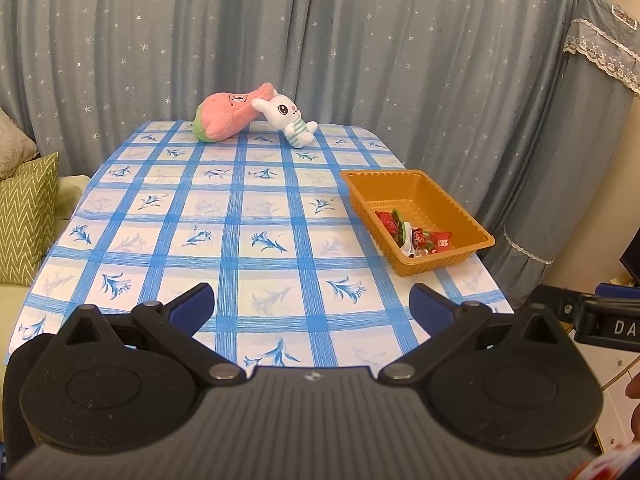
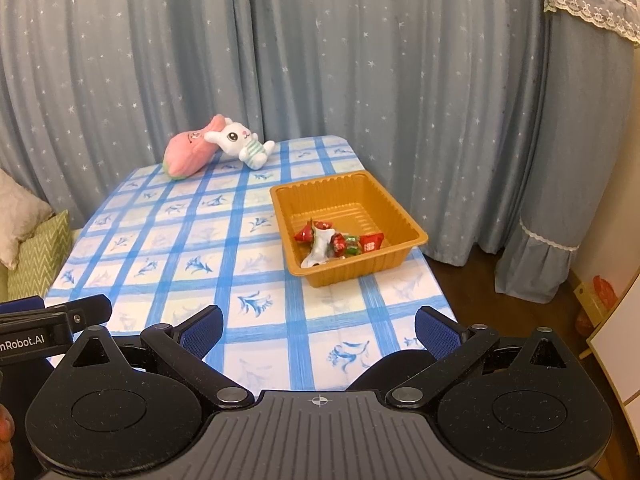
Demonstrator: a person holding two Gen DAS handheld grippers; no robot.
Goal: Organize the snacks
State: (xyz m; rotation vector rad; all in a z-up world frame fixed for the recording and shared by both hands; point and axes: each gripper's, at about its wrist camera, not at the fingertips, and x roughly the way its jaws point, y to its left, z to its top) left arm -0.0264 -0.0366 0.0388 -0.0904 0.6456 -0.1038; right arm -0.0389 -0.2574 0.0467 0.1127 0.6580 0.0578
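A surface covered in a blue-and-white checked cloth with small blue flower prints fills the middle of both views, backed by grey-blue curtains dotted with pale stars.

Nearest, at the near edge of the surface, the left hand-held gripper hangs with its blue-padded fingers spread wide apart and nothing between them. The right hand-held gripper is just beside it, also over the near edge, its fingers likewise spread and bare. Each one shows at the side of the other's view as a black bar with white lettering.

Further in, along the right edge of the surface, sits an orange plastic tray, ribbed on its walls and floor. The snacks lie inside it, bunched toward its near end: several small red wrapped sweets, one with green on it, and a crumpled white wrapper among them. The far half of the tray's floor is bare. Both hand-held grippers are well apart from the tray.

At the far edge of the surface, toward its middle, two soft toys lie touching: a pink plush with a green end, on its side, and a white rabbit in a striped top leaning against it.

Off the left edge, a green zigzag cushion and a pale one rest on a sofa. To the right stands a tall thing under a lace-trimmed grey cover.
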